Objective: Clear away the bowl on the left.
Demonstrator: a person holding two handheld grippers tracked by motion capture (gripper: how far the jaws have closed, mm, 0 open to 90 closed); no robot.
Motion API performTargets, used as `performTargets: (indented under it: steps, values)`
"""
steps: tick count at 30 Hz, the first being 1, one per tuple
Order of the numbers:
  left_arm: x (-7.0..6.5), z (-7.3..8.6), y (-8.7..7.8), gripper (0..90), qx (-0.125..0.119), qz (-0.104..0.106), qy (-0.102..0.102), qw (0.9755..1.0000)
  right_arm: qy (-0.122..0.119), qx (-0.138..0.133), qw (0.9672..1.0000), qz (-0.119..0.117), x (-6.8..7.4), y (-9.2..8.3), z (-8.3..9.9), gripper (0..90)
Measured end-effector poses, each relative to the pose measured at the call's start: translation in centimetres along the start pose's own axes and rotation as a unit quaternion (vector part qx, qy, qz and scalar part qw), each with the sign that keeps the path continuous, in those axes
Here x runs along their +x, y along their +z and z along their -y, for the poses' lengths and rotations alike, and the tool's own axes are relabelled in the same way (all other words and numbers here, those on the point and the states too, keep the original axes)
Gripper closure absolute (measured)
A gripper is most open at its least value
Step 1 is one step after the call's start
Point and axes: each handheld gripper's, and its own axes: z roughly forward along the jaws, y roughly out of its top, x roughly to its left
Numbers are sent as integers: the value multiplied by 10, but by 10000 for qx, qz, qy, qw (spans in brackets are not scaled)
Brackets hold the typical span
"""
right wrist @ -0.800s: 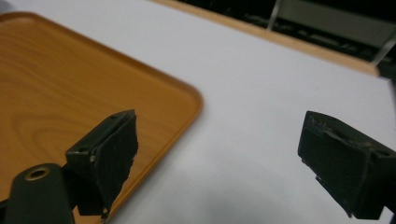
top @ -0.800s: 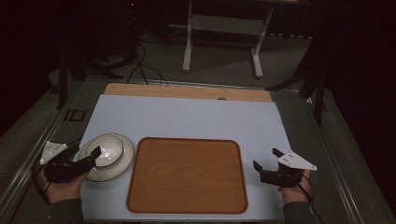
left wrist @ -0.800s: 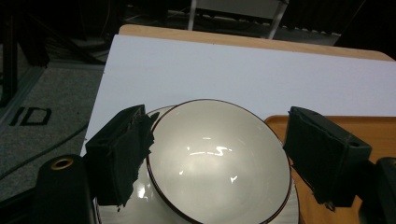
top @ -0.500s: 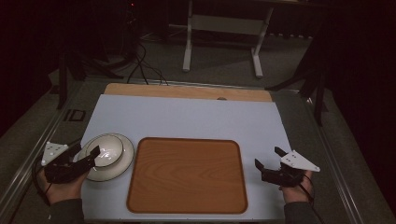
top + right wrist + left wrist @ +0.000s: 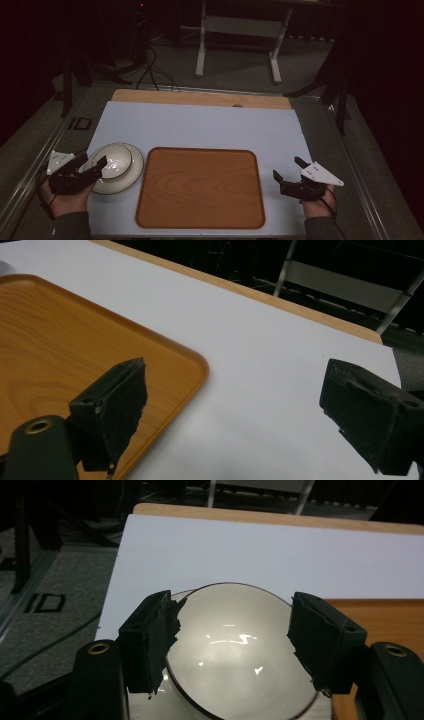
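While it sits on a saucer point(image 5: 131, 180) at the tabletop's point(image 5: 200, 125) left, the white bowl point(image 5: 114, 161) lies between the left tool's point(image 5: 90, 166) wide-open jaws, ungripped | left hand point(image 5: 67, 200) low, tool aimed level at the bowl | wooden tray point(image 5: 200, 187) just beside the saucer | right tool point(image 5: 289, 170) open, empty, beside the tray's right edge

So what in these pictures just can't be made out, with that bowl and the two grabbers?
- Bowl: its near side is cut off by the bottom edge of the left gripper view, and partly covered by the left gripper.
- Plate under the bowl: its left edge hides behind the left gripper in the high view.
- Whether the pads touch the bowl: not clear.
- Tray: cut off by the left edge of the right gripper view.
- Room behind the table: too dark.
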Motion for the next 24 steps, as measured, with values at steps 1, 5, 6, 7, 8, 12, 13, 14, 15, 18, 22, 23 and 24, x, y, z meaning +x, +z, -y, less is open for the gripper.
performTargets:
  steps: [1,5,6,7,8,12,13,14,15,18,22,23,24]
  values:
    - [1,-1,4,353,33,-44,3,10000,-26,23,10000,-2,1,1,0,113]
    - [4,-2,9,362,105,-116,40,9999,-84,-3,10000,7,2,1,-1,113]
    - [4,-2,11,362,120,-150,47,9998,-84,-3,10000,7,2,1,-1,113]
    - [6,-3,16,368,188,-188,68,9996,-88,-1,10000,6,1,1,0,113]
    - [6,-3,16,375,188,-188,68,9996,-88,-1,10000,6,1,1,0,113]
    - [10,-3,26,386,332,-183,92,9992,-115,6,9999,35,2,2,0,113]
    - [10,-3,27,392,356,-201,76,9991,-142,-3,9999,41,2,2,0,113]
    - [11,-3,28,395,378,-208,74,9990,-145,-6,9999,48,2,2,0,113]
    - [12,-2,28,397,370,-205,33,9991,-153,-6,9999,55,3,1,0,113]
    - [16,-2,30,396,382,-207,-58,9990,-159,-17,9999,52,2,1,0,113]
    - [22,-2,36,385,508,-309,-119,9982,-168,-5,9998,61,3,2,0,113]
    - [23,-2,37,384,522,-361,-139,9979,-169,-6,9998,60,3,2,0,113]
    - [25,-2,39,380,538,-383,-164,9977,-176,-8,9998,62,3,2,0,113]
